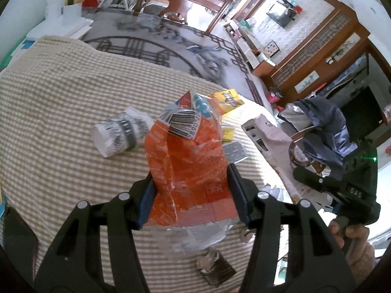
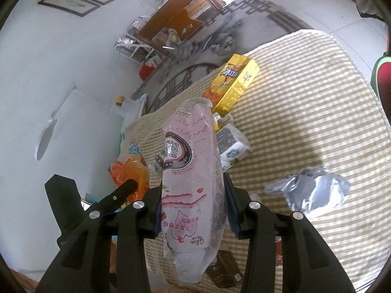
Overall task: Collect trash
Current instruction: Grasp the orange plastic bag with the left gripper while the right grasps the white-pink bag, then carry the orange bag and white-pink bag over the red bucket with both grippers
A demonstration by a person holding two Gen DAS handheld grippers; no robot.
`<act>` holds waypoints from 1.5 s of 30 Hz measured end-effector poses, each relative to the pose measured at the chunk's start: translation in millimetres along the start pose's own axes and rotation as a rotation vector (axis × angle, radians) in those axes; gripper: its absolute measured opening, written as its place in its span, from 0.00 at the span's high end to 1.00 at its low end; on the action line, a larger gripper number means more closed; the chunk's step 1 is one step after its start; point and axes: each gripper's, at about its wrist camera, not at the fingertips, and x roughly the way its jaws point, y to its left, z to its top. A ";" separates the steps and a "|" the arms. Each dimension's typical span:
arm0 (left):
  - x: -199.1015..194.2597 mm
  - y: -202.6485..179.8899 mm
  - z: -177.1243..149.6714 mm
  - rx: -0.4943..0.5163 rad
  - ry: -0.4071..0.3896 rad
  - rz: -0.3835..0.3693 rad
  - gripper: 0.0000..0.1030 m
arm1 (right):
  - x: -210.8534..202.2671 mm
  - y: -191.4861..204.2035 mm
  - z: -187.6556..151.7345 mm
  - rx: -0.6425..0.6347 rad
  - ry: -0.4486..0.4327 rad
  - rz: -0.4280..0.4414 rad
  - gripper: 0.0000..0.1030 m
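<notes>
1. Trash is in both hands: the left tool [image 1: 190, 190] is clamped on an orange wrapper [image 1: 188, 171], and the right tool [image 2: 193, 207] is clamped on a pink bag [image 2: 190, 190].
2. Both pieces stand up between the fingers, gripped low on their crumpled bodies. I judge they are held this way so they hang free of the striped cloth [image 1: 61, 122] and can be carried off without dragging other litter along.
3. More trash lies on the cloth: a rolled white wrapper [image 1: 119, 131] just beside the orange one, a yellow box [image 2: 232, 85] beyond the pink bag, a small white pack [image 2: 232, 144] near that box, a silver foil bag [image 2: 308, 190] well apart to the right, and a small dark packet [image 1: 217, 268] near the cloth's edge.
4. The two tools sit close together; the left wrist view shows the right one at its right edge in front of a dark blue bag [image 1: 325, 127], and the right wrist view shows the orange wrapper low on the left.
5. I cannot tell whether the blue bag is the bin for this task. If it is, the likely next step is to carry both pieces there and let go.
6. Risk: thin film like this can slip from a loose pinch, and much litter is left to gather.
</notes>
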 end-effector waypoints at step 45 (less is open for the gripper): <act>96.1 -267.5 -36.6 0.267 0.062 -0.097 0.48 | -199.4 -194.3 25.9 0.169 -0.234 -0.072 0.60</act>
